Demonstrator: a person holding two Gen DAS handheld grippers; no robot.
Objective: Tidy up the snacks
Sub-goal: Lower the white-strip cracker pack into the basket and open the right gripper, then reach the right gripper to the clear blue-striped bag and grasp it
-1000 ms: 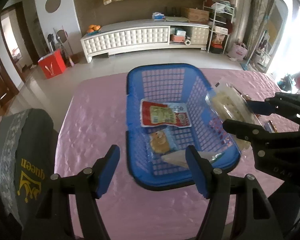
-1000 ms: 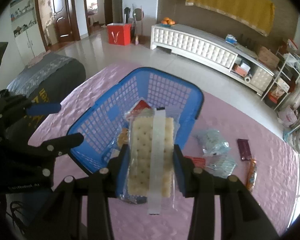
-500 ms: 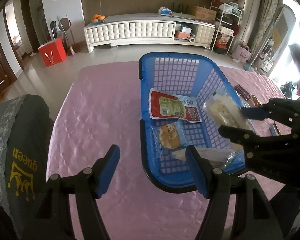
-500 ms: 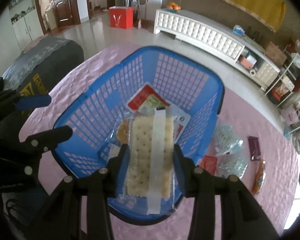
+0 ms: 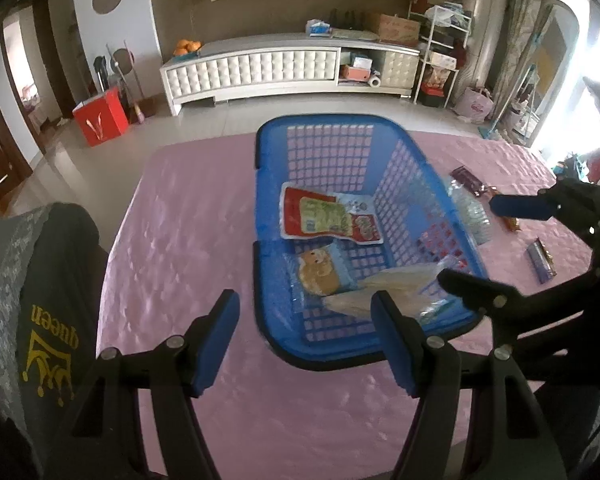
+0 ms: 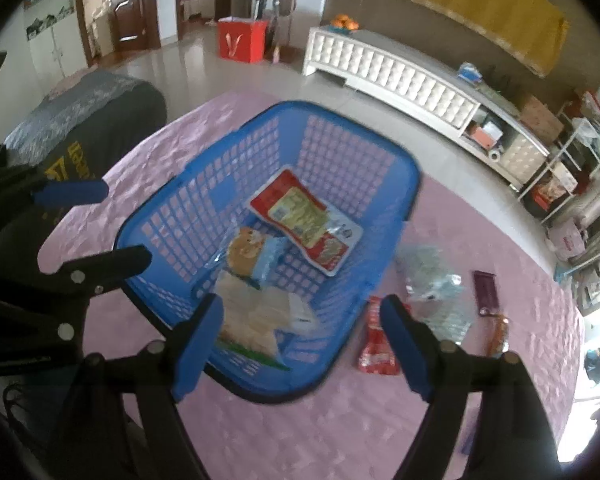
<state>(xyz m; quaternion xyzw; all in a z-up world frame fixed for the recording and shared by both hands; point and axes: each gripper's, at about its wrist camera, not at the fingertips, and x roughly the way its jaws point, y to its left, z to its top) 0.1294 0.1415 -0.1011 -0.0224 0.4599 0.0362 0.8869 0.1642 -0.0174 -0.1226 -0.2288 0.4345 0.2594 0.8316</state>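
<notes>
A blue basket [image 5: 268,184] [image 6: 168,216] stands on the pink table. In it lie a red and green packet [image 5: 320,216] [image 6: 304,216], a packet with a bear picture [image 5: 320,272] [image 6: 248,252] and a clear pack of pale crackers [image 5: 392,288] [image 6: 256,320] at the near end. My right gripper [image 6: 300,336] is open and empty above the basket's near right corner; it also shows in the left wrist view [image 5: 496,248]. My left gripper [image 5: 304,340] is open and empty at the basket's near left.
On the table right of the basket lie clear packs [image 6: 436,292], a red packet [image 6: 376,344], a purple bar [image 6: 486,286] and an orange stick [image 6: 500,336]. A dark chair back [image 5: 40,280] stands at the left. A white cabinet [image 5: 292,68] is behind.
My right gripper has opened and let go of the cracker pack, which now lies in the basket's near end. The left gripper has stayed open.
</notes>
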